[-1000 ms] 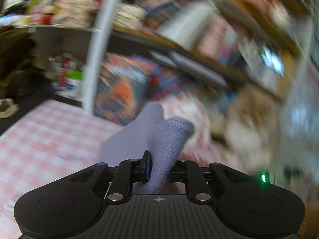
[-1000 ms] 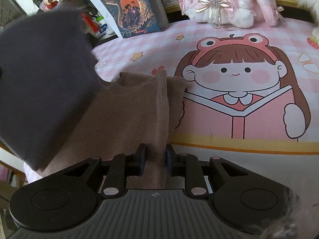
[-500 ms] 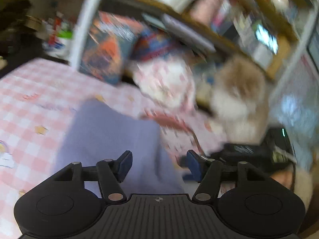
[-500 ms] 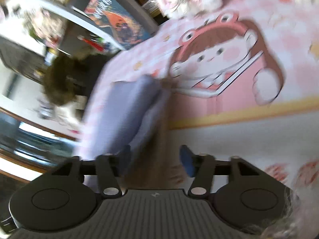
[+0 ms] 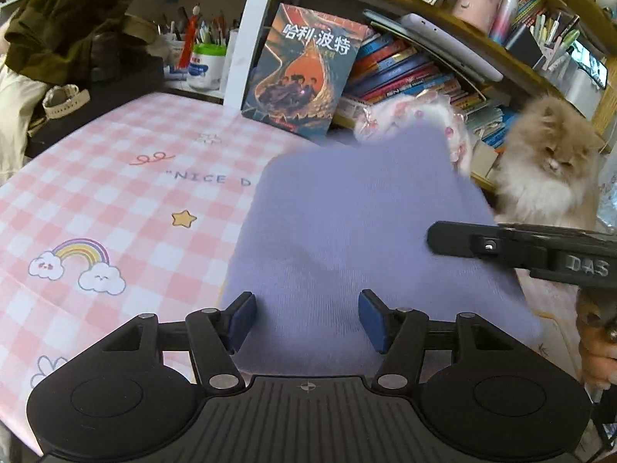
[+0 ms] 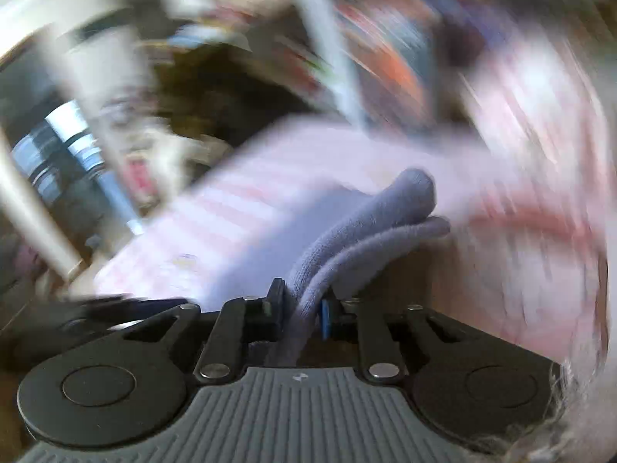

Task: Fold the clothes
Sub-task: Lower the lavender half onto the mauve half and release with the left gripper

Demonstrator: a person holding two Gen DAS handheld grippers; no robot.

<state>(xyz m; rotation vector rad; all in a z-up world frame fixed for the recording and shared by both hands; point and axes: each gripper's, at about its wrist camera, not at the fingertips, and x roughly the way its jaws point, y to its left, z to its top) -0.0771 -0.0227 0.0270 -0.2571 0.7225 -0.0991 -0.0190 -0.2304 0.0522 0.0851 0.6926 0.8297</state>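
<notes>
While the left gripper (image 5: 306,322) stands with its blue-padded fingers (image 5: 242,320) spread apart and gripping nothing, the lavender garment (image 5: 362,239) lies directly ahead of it, passing between and beyond the fingers on the pink checked tabletop (image 5: 115,208). To the right of the left gripper, the right gripper (image 6: 302,308) is clamped on a doubled fold of the same garment; its black body enters the left wrist view from the right edge, resting over the cloth, with a hand (image 5: 595,351) beneath it. The right wrist view is heavily blurred, so surroundings there cannot be read. Ahead and left of the left gripper, the tabletop shows a rainbow print (image 5: 77,266). Farther ahead, a book (image 5: 300,73) leans upright against a shelf. Ahead and right, a fluffy cat (image 5: 547,177) sits beyond the garment.
</notes>
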